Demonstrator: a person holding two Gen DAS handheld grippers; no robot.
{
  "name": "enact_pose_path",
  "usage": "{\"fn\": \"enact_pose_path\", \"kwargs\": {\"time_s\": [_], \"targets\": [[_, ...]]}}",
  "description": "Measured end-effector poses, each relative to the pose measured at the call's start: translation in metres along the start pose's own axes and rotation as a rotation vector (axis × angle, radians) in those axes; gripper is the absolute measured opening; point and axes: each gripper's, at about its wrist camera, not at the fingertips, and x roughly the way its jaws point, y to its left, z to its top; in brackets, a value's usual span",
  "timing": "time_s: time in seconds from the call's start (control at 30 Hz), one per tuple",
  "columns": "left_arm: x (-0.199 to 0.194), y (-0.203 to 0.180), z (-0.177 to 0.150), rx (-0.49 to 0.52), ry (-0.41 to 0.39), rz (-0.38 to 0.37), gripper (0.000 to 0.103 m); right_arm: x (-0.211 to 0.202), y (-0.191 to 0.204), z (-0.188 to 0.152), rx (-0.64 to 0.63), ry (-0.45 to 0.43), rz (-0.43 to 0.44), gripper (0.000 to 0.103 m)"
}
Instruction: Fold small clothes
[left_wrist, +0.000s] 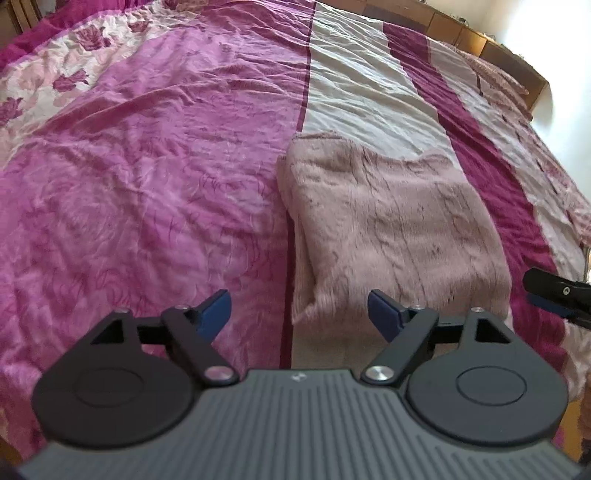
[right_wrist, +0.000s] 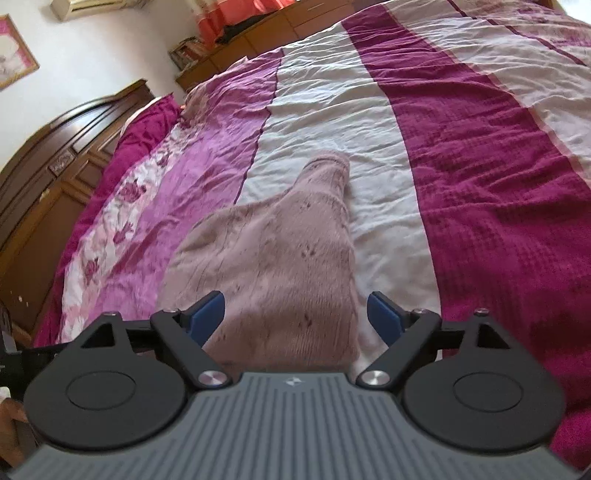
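headboard: i see dark carved wood (right_wrist: 55, 155) at the far left of the right wrist view.
bedspread: the bed cover (left_wrist: 147, 184) runs in bands, flowered pink at the left, then bright pink, cream, deep magenta at the right.
left tongs: my left tongs (left_wrist: 299, 314) hang wide open over the bed with nothing between the blue pads (left_wrist: 214, 314); the near left corner of the garment lies just ahead of the right pad.
pink garment: the fuzzy pale pink knit (left_wrist: 388, 229) lies folded on the bed, mostly on the cream band, its left edge at the seam with the bright pink.
right tongs: my right tongs (right_wrist: 295, 317) are spread wide too, gripping nothing; the knit (right_wrist: 280, 266) lies under the gap, a narrow part reaching away from me.
shelf: a wooden unit (left_wrist: 480, 40) stands beyond the far right edge of the bed.
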Motion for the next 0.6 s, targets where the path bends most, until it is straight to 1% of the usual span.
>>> {"fn": "enact_pose_path", "kwargs": {"time_s": [0.17, 0.33, 0.47, 0.6], "targets": [[-0.004, -0.01, -0.018, 0.034, 0.006, 0.033, 0.083, -0.004, 0.009, -0.02, -0.069, 0.028, -0.064, 0.092], [0.002, -0.02, -0.031, 0.101, 0.025, 0.07, 0.083, 0.004, 0.016, -0.041, -0.13, 0.064, -0.122, 0.093], [0.007, -0.024, -0.038, 0.11, 0.044, 0.087, 0.083, 0.016, 0.022, -0.057, -0.187, 0.095, -0.18, 0.095], [0.015, -0.028, -0.044, 0.117, 0.064, 0.118, 0.083, 0.027, 0.027, -0.07, -0.224, 0.11, -0.215, 0.099]]}}
